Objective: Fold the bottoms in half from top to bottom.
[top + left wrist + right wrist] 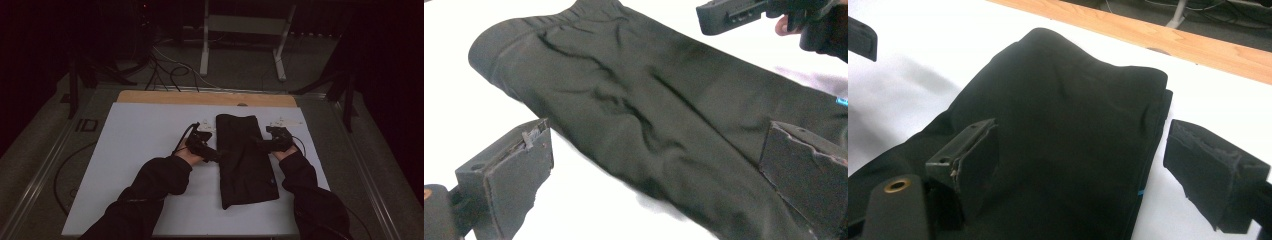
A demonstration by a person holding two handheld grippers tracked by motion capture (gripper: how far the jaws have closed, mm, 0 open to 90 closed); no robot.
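Left gripper (pixel 212 152) at left edge of folded black garment (pixel 245 157), jaws spread wide, one over cloth, garment lying lengthwise on white table cover (pixel 135 150) in middle, right gripper (pixel 262 145) at right edge, jaws wide, holding nothing

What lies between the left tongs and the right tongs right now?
The folded black garment lies between the left tongs and right tongs on the white table, as the high view shows. Both tongs stand open at its long edges.
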